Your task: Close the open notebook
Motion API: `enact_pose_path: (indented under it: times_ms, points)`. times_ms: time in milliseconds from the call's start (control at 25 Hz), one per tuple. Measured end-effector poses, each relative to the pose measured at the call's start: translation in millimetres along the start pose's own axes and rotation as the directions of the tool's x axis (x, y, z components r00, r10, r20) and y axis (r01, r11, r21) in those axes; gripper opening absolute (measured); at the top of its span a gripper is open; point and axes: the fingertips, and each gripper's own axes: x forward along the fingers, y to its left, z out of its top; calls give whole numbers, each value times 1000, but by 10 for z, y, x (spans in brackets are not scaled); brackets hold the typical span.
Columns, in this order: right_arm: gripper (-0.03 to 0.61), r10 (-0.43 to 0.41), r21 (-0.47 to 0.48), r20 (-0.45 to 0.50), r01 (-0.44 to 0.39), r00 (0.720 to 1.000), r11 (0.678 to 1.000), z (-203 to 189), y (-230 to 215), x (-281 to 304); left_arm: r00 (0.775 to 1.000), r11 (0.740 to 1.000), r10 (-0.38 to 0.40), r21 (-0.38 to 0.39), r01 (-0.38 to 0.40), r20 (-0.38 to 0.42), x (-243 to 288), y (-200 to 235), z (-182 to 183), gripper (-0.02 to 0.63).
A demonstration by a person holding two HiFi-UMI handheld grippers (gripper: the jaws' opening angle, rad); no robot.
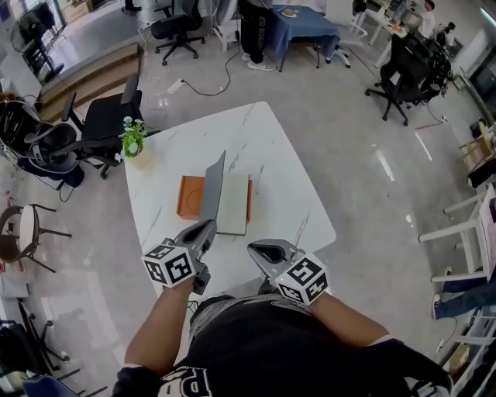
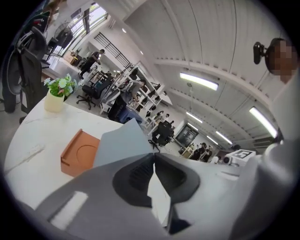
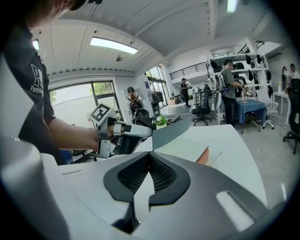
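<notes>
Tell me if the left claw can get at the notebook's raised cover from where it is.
Probably yes. The left claw, shut, sits just short of the raised cover, with nothing between them on the table. The right claw is off to the side, out of the way.

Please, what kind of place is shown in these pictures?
Probably an open-plan office or lab: black office chairs stand on a polished floor, people work at desks in the far corner, and a notebook lies on a white table.
</notes>
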Motion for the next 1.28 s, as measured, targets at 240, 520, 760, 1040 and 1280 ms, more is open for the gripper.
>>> enact_pose_path:
  times_ms: [240, 520, 760, 1040, 1280]
  points:
    - [0, -10, 10, -7, 11, 1000, 1000, -44, -62, -41, 997, 998, 21, 68, -16, -80, 203, -67, -208, 64]
    - [0, -24, 25, -6, 24, 1000, 999, -56, -86, -84, 982, 991, 63, 130, -40, -180, 424, -100, -502, 66]
    - [0, -37, 36, -3, 37, 999, 999, -84, -115, -124, 958, 977, 129, 199, -78, -257, 582, -61, -753, 67]
    - [0, -44, 57, -2, 44, 999, 997, -115, -130, -161, 933, 966, 162, 244, -84, -321, 705, -2, -991, 74]
    - [0, -36, 73, -3, 36, 999, 997, -139, -119, -192, 927, 976, 129, 211, -56, -352, 715, -49, -1102, 77]
